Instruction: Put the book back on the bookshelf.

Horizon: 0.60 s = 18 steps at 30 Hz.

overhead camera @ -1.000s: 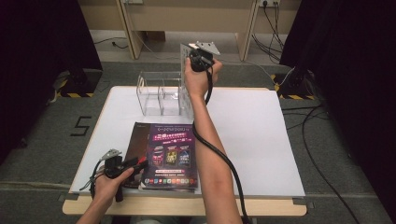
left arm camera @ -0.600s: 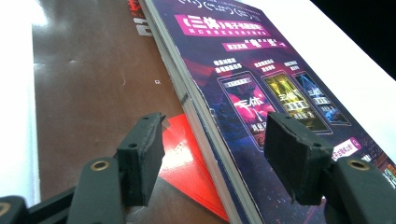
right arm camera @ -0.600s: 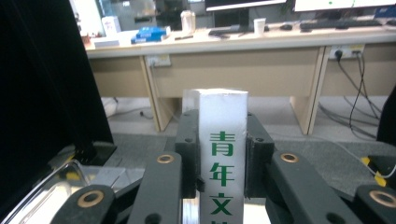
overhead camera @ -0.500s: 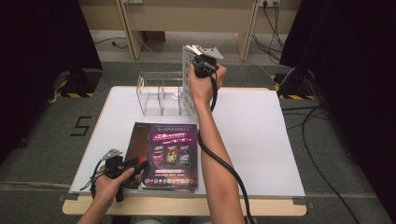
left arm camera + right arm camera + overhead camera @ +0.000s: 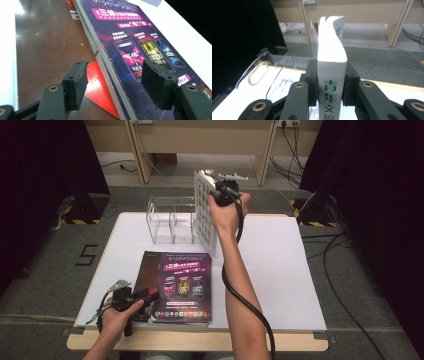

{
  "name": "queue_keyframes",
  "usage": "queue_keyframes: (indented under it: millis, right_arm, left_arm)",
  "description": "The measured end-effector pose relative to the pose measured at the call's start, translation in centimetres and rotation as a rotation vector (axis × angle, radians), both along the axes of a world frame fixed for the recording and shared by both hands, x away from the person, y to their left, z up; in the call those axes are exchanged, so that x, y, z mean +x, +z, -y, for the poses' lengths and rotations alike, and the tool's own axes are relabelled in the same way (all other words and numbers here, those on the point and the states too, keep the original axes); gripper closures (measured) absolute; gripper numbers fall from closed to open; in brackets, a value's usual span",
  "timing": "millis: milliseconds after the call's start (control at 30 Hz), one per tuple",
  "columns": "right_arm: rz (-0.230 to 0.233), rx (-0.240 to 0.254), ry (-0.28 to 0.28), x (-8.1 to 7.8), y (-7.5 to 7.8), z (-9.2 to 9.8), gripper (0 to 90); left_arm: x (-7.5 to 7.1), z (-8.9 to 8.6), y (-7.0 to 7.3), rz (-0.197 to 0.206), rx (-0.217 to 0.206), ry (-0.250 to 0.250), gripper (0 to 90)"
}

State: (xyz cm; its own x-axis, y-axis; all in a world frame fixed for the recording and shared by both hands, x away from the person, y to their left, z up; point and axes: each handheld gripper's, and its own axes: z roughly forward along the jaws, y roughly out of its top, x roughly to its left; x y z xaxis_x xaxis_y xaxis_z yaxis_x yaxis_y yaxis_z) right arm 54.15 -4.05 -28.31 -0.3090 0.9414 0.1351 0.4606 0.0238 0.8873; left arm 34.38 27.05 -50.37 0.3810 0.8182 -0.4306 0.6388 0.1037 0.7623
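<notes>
Your right gripper is clamped on the spine of a white magazine, held upright in the air just beside the clear plastic rack at the far side of the table; its jaws have just been easing a little wider with the spine between them, pads pressing both sides. Judgement: the magazine is light but floppy; its pages fan and curl at the free end, so grip close to the bound edge, where it is stiffest, and expect glossy covers to slip if the clamp loosens further. Your left gripper rests by the near left corner with jaws apart, straddling the edge of the purple magazine, not squeezing it. Count: three magazines (one held, purple on top of a brown one), one rack, two grippers
</notes>
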Motion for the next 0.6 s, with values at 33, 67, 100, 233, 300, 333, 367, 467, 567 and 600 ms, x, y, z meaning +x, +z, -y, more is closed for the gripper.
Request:
queue_keyframes:
  millis: [33,67,100,233,300,333,367,467,567,600]
  right_arm:
    - [0.001,-0.004,-0.001,-0.2,-0.1,0.1,72.4]
    - [-0.002,-0.006,0.000,-0.5,-0.2,0.3,72.4]
    - [-0.005,-0.006,0.005,-0.7,-0.2,0.4,72.5]
    - [-0.012,-0.024,0.022,-1.5,-0.5,0.6,72.3]
    - [-0.027,-0.024,0.029,-1.9,-0.8,0.9,72.2]
    - [-0.035,-0.027,0.032,-2.1,-0.9,1.0,72.1]
    - [-0.032,-0.023,0.034,-2.3,-1.0,1.2,72.0]
    - [-0.044,-0.030,0.036,-2.8,-1.2,1.4,71.4]
    - [-0.043,-0.034,0.037,-2.8,-1.3,1.5,71.3]
    - [-0.040,-0.033,0.036,-2.9,-1.4,1.5,71.1]
  left_arm:
    - [0.0,0.0,0.0,0.001,-0.001,0.000,37.0]
    - [0.0,0.0,0.1,0.001,0.001,-0.001,37.0]
    - [0.0,0.0,0.1,0.002,0.001,-0.001,37.1]
    - [-0.1,0.1,0.2,0.003,0.002,-0.002,37.0]
    - [-0.1,0.1,0.2,0.005,0.000,-0.001,37.1]
    - [-0.1,0.1,0.2,0.006,0.000,0.000,37.0]
    - [-0.1,0.1,0.3,0.007,0.000,-0.001,37.0]
    - [-0.1,0.2,0.3,0.007,0.001,-0.003,37.0]
    - [-0.2,0.2,0.3,0.008,0.001,-0.004,37.0]
    - [-0.2,0.2,0.3,0.008,0.001,-0.004,36.9]
